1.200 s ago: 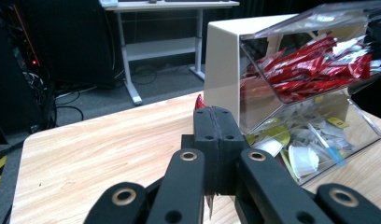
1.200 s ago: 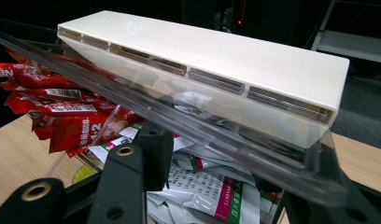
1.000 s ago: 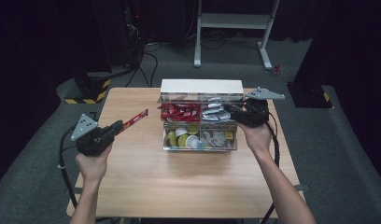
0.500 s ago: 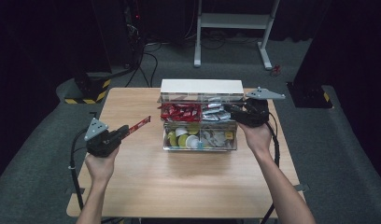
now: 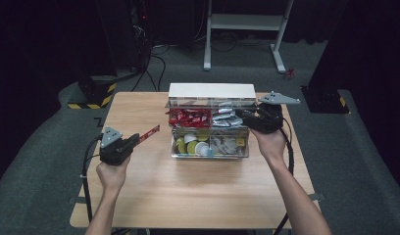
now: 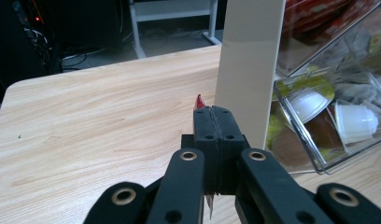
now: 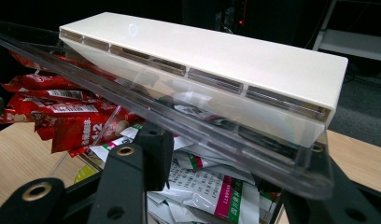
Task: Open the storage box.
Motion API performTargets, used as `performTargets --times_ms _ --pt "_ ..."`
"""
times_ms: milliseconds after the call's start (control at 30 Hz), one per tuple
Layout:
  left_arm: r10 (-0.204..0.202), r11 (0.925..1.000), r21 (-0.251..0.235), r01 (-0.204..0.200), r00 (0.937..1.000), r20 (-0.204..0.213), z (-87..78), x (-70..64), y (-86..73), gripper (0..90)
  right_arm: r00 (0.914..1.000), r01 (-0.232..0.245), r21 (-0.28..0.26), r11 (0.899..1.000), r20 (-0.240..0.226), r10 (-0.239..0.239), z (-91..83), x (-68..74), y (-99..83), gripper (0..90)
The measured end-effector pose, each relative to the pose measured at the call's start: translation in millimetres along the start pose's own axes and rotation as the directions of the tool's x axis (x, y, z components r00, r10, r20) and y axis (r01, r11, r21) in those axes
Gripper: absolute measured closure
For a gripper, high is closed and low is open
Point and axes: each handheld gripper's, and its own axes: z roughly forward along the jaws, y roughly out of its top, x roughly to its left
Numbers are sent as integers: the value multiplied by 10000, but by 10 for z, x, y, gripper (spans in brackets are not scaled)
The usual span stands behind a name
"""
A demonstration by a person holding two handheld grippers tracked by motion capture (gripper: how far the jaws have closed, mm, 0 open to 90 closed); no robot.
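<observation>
Left hand-held gripper [image 5: 132, 143] at 9 o'clock on the worktop [image 5: 198, 196], jaws fully closed on a red sachet [image 5: 150, 131] that points toward 2 o'clock, held clear of the clear organizer box [image 5: 210, 154]. Box sits at centre, white lid [image 5: 212, 91] tipped up at 12 o'clock. Right hand-held gripper [image 5: 244, 116] at 3 o'clock, jaws parted around the lid's clear edge [image 7: 216, 144], touching the box's right end.

A wooden table [image 5: 154, 196] stands on grey carpet [image 5: 36, 171] in a dark room.
</observation>
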Motion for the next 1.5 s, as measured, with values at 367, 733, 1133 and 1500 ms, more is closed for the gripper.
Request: performTargets --times_ms 367,733,1133,1500 --pt "-200 9992 355 202 9998 -64 210 -16 -135 900 10000 13 -5 10000 2 -13 0 -1 -4 557" --pt "-345 9984 448 351 9993 -144 394 -26 -250 900 10000 8 -2 10000 62 -8 -7 2 -8 556" --pt "-408 9967 690 423 9989 -237 524 -46 -387 898 10000 26 15 10000 75 -27 -7 4 -7 555" --pt "-128 9896 1431 153 9998 -180 607 -73 -474 894 10000 19 27 10000 94 -20 -9 6 -7 555"
